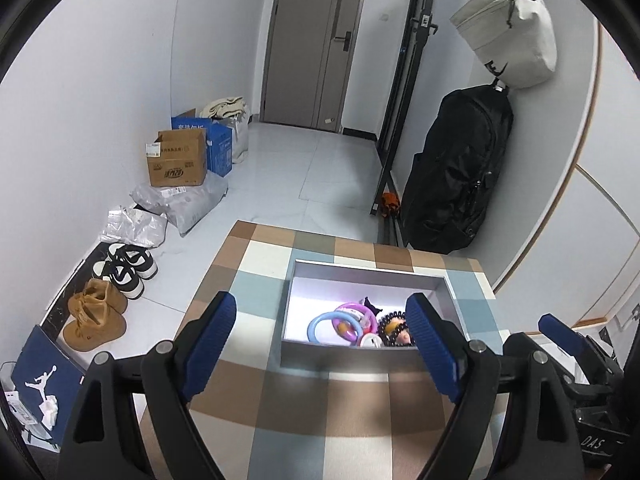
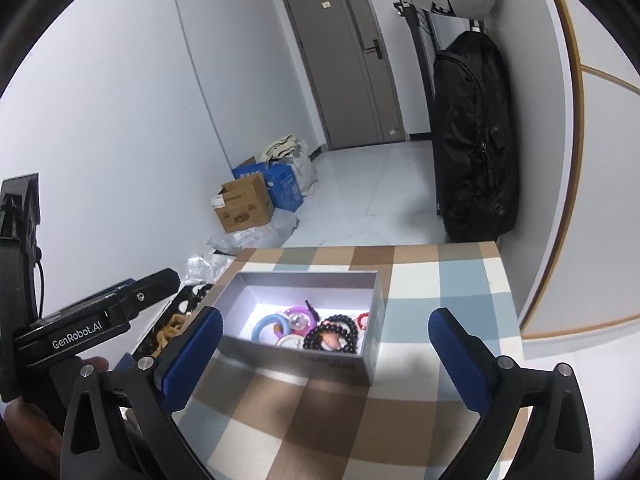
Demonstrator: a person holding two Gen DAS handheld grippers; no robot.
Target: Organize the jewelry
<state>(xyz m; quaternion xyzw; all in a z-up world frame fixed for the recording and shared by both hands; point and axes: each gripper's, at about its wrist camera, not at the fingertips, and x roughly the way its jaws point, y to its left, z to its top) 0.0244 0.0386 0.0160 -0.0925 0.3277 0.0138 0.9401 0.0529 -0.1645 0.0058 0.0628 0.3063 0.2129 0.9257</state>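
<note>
- "GenRobot.AI" read in white on the black body of the left gripper (image 2: 120, 308), seen at the left edge of the right wrist view, with a hand (image 2: 36, 420) wrapped around its grip.
- "DAS" showed in pale letters on a black part (image 1: 592, 444) at the lower right of the left wrist view.
- A white jumping-figure logo sat on a dark blue shoe box (image 1: 40, 372) on the floor, beside tan shoes (image 1: 94, 316).
- The brown carton (image 1: 178, 158) and the blue carton (image 1: 218, 142) carried print too small to read.
- A dark printed strip ran along the near wall of the grey box (image 2: 328, 364); unreadable.
- Left gripper (image 1: 324, 344) from its own camera: blue pads (image 1: 210, 344) spread wide, nothing between them but the air above the checked tablecloth (image 1: 360, 420) and the box's near wall.
- Right gripper (image 2: 324, 356): jaws flung fully apart, blue pads (image 2: 192, 352) released, gripping nothing.
- The jewelry lay inside the open grey box on the table: a blue ring (image 2: 272, 326), a purple bangle (image 2: 298, 316), a white ring (image 2: 290, 340), a black bead bracelet (image 2: 332, 334) and a small red bracelet (image 2: 363, 318).
- Both grippers hung just short of the box, touching none of it.
</note>
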